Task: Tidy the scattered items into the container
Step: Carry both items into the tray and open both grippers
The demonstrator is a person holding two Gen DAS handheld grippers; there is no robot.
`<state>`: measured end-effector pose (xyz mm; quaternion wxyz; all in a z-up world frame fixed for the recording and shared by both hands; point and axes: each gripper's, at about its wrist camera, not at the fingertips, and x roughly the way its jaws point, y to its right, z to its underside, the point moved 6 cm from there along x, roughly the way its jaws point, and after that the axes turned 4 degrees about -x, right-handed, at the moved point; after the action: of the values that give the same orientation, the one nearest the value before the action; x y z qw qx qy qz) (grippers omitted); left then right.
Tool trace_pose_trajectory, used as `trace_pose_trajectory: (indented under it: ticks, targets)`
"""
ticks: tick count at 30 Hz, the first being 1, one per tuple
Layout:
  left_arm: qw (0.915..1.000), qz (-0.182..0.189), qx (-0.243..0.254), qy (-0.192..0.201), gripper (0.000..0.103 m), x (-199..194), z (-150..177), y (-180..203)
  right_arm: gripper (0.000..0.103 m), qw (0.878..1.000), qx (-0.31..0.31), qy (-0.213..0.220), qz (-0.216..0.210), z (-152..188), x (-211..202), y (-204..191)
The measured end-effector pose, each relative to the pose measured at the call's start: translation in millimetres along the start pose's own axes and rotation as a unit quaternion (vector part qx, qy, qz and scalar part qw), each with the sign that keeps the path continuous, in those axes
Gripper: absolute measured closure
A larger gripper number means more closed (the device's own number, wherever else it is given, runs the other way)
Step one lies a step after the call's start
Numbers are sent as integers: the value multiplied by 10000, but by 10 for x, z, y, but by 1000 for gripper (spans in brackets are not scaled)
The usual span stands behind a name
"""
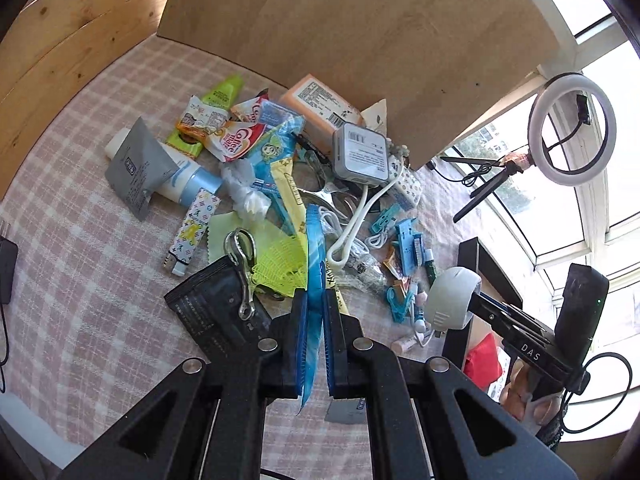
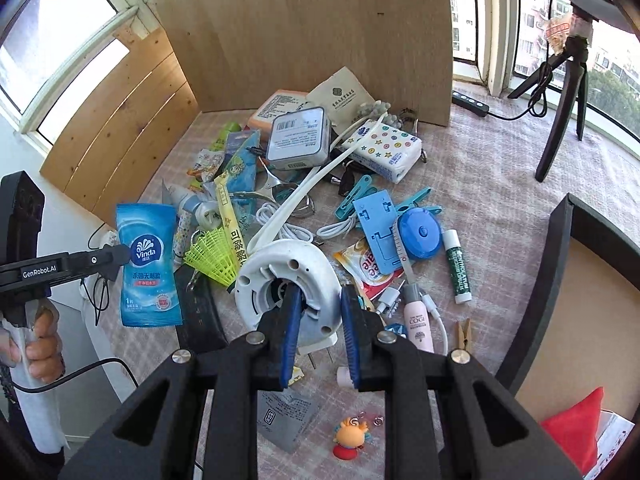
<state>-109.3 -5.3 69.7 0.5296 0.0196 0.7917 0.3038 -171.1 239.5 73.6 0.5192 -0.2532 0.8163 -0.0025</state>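
My left gripper (image 1: 316, 296) is shut on a blue Vinda wipe sachet (image 1: 314, 248), seen edge-on between the pads. In the right wrist view that sachet (image 2: 148, 268) hangs flat from the left gripper (image 2: 120, 256), above the table. My right gripper (image 2: 320, 292) is shut on a round white plug-in device (image 2: 288, 276), lifted over the pile; the left wrist view shows this device (image 1: 452, 300) at the right. The black-rimmed container (image 2: 560, 240) stands at the right with a red item inside.
A checked cloth (image 1: 80, 240) carries a heap: grey adapter box (image 2: 298, 140), tissue pack (image 2: 384, 152), blue tape measure (image 2: 420, 236), lip balm (image 2: 458, 268), green shuttlecock (image 2: 214, 256), black packet (image 1: 216, 312), several pegs and cables. A wooden board (image 1: 360, 40) stands behind; a ring light (image 1: 572, 128) stands at the right.
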Motion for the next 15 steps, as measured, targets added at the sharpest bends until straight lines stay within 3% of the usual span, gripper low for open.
trace_pose_trajectory:
  ticks: [8, 15]
  targets:
    - [9936, 606, 875, -380, 97, 349, 212, 1132, 83, 9930, 898, 539, 545, 166, -779, 963]
    - [9757, 964, 1802, -785, 97, 807, 648, 2269, 83, 9736, 1774, 799, 1191, 543, -1333, 1899]
